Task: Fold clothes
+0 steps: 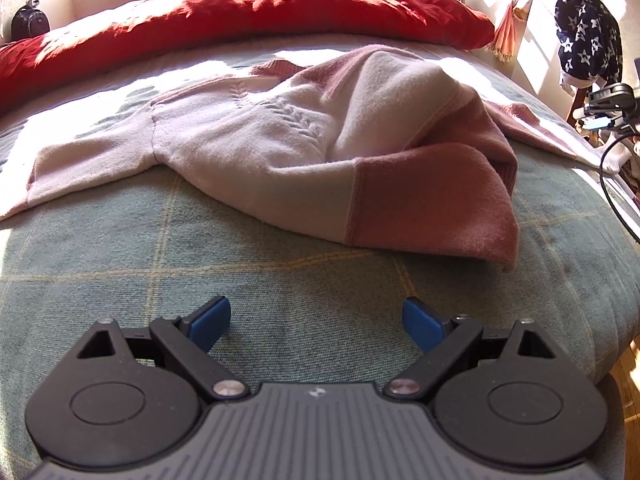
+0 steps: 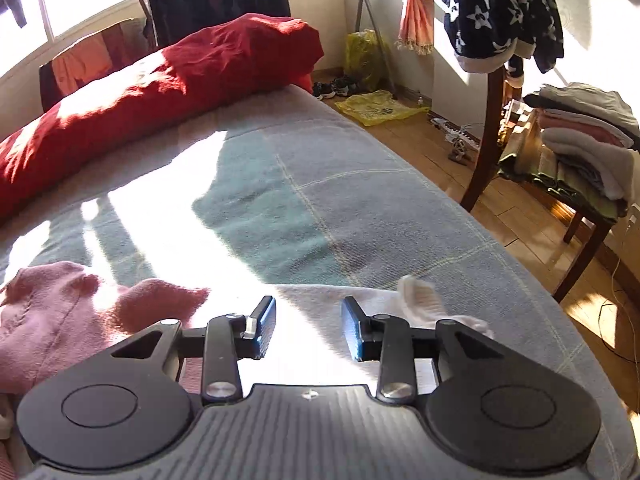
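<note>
Nowhere any legible writing: both the left gripper (image 1: pixel 316 322) and right gripper (image 2: pixel 308 328) gape empty above the sweater (image 1: pixel 280 148).

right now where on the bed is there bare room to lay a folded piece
Bare blanket lies between the red duvet and the bed's floor-side edge, ahead of the right gripper. A second strip sits between the left gripper and the pink sweater. The sweater crowds the middle; the chair is stacked.

Hard sunlight from windows at twelve o'clock blows out patches on the bed (image 2: pixel 248 208) and the pink sweater (image 1: pixel 280 152); long shadows cross between. Fisheye curving bends the edges; focus stays fairly sharp.
</note>
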### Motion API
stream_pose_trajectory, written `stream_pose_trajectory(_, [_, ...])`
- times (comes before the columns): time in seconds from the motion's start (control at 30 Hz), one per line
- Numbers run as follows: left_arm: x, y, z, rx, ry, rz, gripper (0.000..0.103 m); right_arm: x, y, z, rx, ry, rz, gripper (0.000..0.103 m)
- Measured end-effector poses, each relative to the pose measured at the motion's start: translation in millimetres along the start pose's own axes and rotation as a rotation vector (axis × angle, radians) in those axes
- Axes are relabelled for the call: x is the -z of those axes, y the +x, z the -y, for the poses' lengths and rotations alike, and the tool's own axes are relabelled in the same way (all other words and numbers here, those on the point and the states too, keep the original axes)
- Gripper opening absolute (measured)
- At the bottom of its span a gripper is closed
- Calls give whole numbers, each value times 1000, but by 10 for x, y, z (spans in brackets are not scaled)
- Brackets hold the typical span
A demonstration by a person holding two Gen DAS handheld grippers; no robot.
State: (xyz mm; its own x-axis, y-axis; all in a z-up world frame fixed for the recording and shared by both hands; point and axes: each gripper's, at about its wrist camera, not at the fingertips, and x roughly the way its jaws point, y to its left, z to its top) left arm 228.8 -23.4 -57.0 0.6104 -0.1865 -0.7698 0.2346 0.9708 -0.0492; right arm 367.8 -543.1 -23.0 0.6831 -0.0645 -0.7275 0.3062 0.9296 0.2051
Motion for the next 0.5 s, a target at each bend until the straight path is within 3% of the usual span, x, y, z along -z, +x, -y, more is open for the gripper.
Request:
stream_pose_trajectory(0.07, [3,0,-26,2,-6,1,93,-51,123,-404,-139,-3,-54,43])
stream_pose_trajectory(0.13, [7,3,-60,0,-14,0,93,-65,309,-782,-220,-13,-111,43])
stream_pose_trajectory(0.2, [2,3,-115,-4,-26,3,93,-53,530,-1116,-224,-48,-156,43])
stream_pose_trajectory(0.27, [2,0,-163,-4,-35,7,93,-25,803,-1360,-170,-81,-194,43])
stream_pose_trajectory(0.37, [9,0,-228,-2,-46,11,93,-17,1025,-1447,-94,-135,-141,43])
stream_pose_trajectory(0.5, [30,8,-312,-1,-61,15,93,-176,1069,-1308,-96,-64,-109,43])
